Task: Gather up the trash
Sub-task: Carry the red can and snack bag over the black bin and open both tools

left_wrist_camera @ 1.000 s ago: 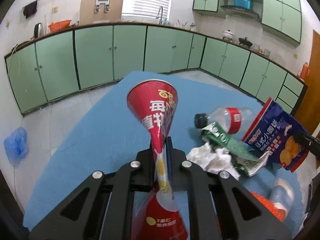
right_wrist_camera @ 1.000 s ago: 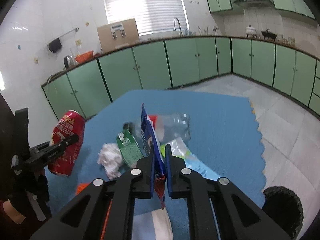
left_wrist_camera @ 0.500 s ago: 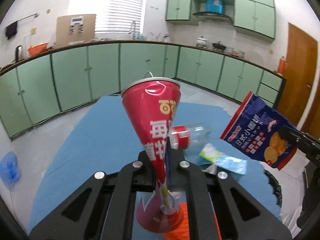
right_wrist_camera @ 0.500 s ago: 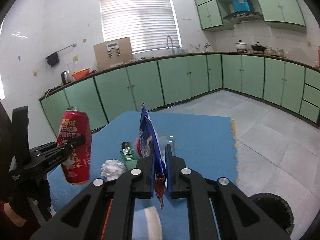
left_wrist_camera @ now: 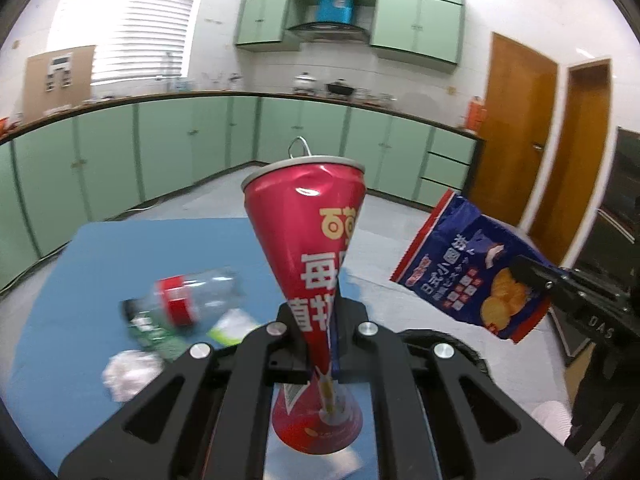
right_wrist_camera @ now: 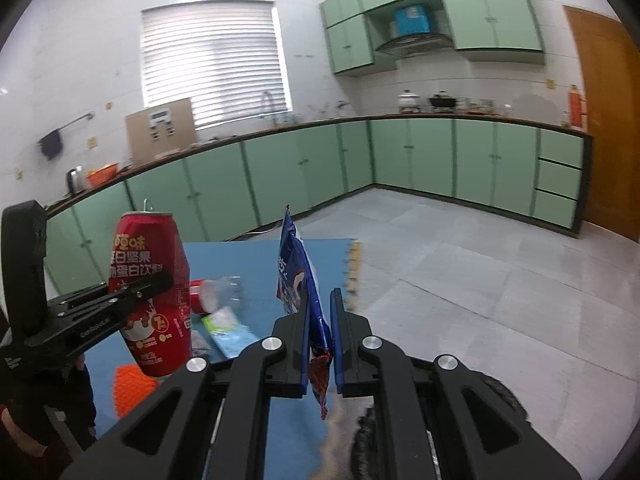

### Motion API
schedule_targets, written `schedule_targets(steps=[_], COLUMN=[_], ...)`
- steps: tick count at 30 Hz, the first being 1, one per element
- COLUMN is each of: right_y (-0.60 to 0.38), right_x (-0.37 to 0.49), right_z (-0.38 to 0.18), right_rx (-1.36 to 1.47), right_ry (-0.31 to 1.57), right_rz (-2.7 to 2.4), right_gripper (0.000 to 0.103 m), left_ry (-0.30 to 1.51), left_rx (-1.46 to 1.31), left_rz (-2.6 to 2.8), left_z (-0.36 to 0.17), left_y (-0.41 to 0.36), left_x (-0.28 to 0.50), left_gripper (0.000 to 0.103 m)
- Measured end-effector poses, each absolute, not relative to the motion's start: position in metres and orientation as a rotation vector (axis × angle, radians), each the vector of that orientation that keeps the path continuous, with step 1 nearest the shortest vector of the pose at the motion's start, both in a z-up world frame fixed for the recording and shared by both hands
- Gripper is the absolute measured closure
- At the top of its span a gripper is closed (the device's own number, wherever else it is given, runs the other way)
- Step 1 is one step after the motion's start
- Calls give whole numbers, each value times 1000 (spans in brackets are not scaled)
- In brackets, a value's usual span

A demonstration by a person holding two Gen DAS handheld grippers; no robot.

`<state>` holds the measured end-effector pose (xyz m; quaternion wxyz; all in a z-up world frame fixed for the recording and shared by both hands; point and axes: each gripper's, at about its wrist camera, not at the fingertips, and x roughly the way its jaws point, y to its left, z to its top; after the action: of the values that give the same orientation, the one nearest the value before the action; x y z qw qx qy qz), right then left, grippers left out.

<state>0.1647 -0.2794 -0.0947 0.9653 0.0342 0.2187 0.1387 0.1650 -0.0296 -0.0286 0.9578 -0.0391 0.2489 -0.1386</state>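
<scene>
My left gripper is shut on a red drink can, crushed flat where the pads pinch it. The can hangs in the air over the blue mat. In the right wrist view the same can stands upright at the left in the left gripper. My right gripper is shut on the lower edge of a blue chip bag, held edge-on above the mat's right border. From the left wrist view the bag hangs at the right, the right gripper clamped on its corner.
On the mat lie a clear bottle with a red label, a green carton, a crumpled white tissue and a pale wrapper. An orange item lies nearby. A dark round bin sits just below the grippers. Green cabinets line the walls.
Both grippers have risen and swung right with the can and the chip bag, away from the litter on the mat, and the dark bin now lies under them.
</scene>
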Motion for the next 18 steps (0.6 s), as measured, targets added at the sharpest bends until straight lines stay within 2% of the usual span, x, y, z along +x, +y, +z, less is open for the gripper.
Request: schedule_targets(steps=[18], right_y=[-399], right_x=[151], right_z=[-140], right_rx=[147], right_ry=[514], right_rz=[13], right_gripper=[94], left_ry=[574], left_rx=[-30], left_rz=[-582], left_z=[-92], left_y=[-183], left_x=[186], left_gripper=[99])
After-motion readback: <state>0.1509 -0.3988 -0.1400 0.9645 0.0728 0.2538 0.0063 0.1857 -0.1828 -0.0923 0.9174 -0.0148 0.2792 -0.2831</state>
